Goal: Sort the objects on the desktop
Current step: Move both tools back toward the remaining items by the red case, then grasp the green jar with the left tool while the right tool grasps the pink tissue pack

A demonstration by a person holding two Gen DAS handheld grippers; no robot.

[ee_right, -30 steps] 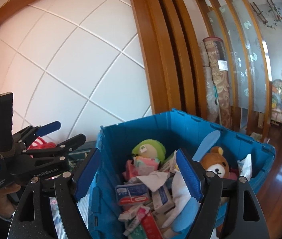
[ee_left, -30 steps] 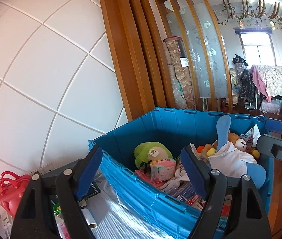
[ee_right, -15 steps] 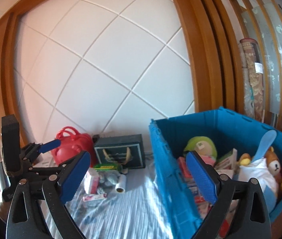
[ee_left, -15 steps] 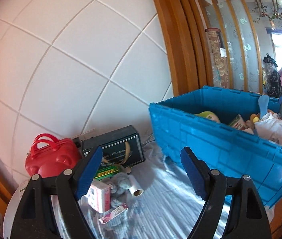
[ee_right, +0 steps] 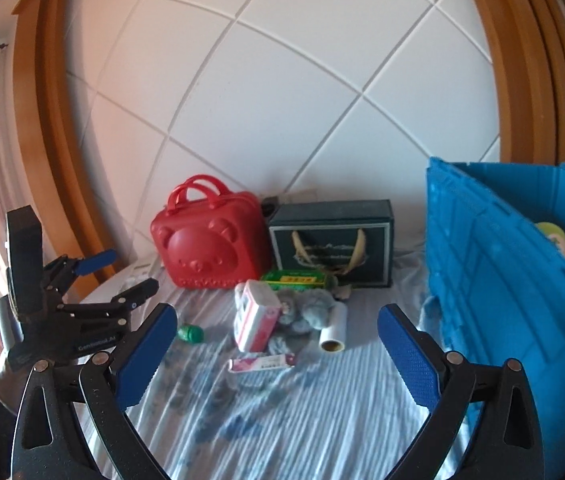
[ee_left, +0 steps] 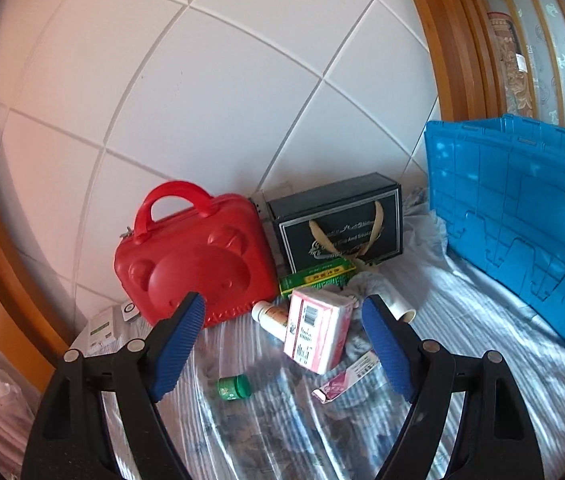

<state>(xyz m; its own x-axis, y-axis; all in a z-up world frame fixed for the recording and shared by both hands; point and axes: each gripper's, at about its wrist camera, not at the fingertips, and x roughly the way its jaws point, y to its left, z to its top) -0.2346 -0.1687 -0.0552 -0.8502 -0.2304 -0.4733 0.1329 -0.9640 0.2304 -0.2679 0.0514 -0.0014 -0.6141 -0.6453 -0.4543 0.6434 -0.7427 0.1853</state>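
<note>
A blue crate stands at the right on the striped cloth. Left of it lie loose items: a pink tissue pack, a small green jar, a pink carton, a white roll, a white bottle and a green box. My left gripper hangs open just short of the tissue pack. My right gripper is wide open above the cloth, nothing between its fingers.
A red bear-face case and a dark gift box stand against the white tiled wall. Small white boxes lie at the far left. A wooden frame borders the wall, and a green plush shows inside the crate.
Both grippers swung left and down, away from over the crate's contents, and now face the loose items on the cloth. The right gripper's jaws spread wider.
</note>
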